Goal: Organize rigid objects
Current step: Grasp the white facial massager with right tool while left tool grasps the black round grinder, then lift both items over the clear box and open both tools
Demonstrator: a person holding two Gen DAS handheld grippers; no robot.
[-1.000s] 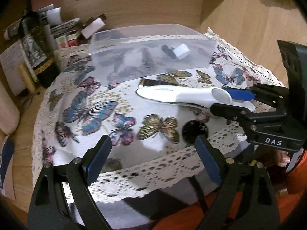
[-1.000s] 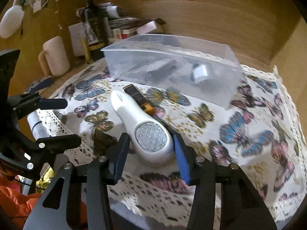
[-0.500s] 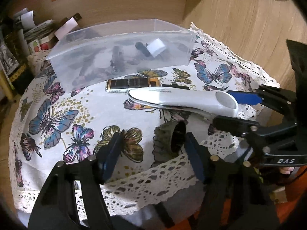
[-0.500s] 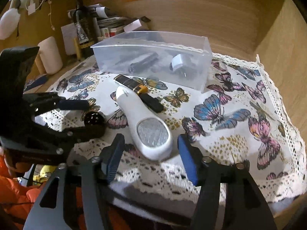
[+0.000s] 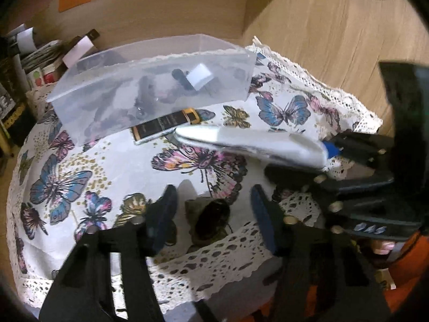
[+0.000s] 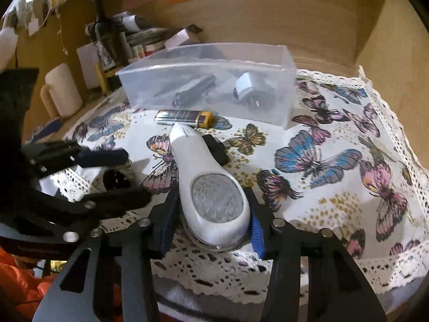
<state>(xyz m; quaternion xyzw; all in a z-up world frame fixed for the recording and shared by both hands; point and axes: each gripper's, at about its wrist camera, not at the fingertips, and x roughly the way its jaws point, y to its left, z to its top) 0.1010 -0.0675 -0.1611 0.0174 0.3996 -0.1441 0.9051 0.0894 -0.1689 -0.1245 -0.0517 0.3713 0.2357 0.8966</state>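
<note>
The right gripper (image 6: pixel 211 222) is clamped on the wide round head of a white handheld device with a mesh face (image 6: pixel 211 201), a blue pad pressing each side; its jaws have just been closing onto it. The device's tapered handle reaches away from the gripper over the butterfly-print tablecloth (image 6: pixel 335 139), and a small black block (image 6: pixel 217 147) lies against the handle's right side. Beyond the handle's tip sits a black-and-gold rectangular battery (image 6: pixel 185 116), and past that a clear plastic bin (image 6: pixel 209 86) holding a white plug adapter (image 6: pixel 245 86) and dark stick-shaped items. The left gripper (image 5: pixel 211 212) has also just been closing, yet its pads stand clear of the small dark round cap-like object (image 5: pixel 210 221) lying between them on the lace edge of the cloth, so it grips nothing. To its right, the right gripper (image 5: pixel 324 161) appears with the white device (image 5: pixel 249 141); the battery (image 5: pixel 166 126) and bin (image 5: pixel 150 86) lie ahead.
</note>
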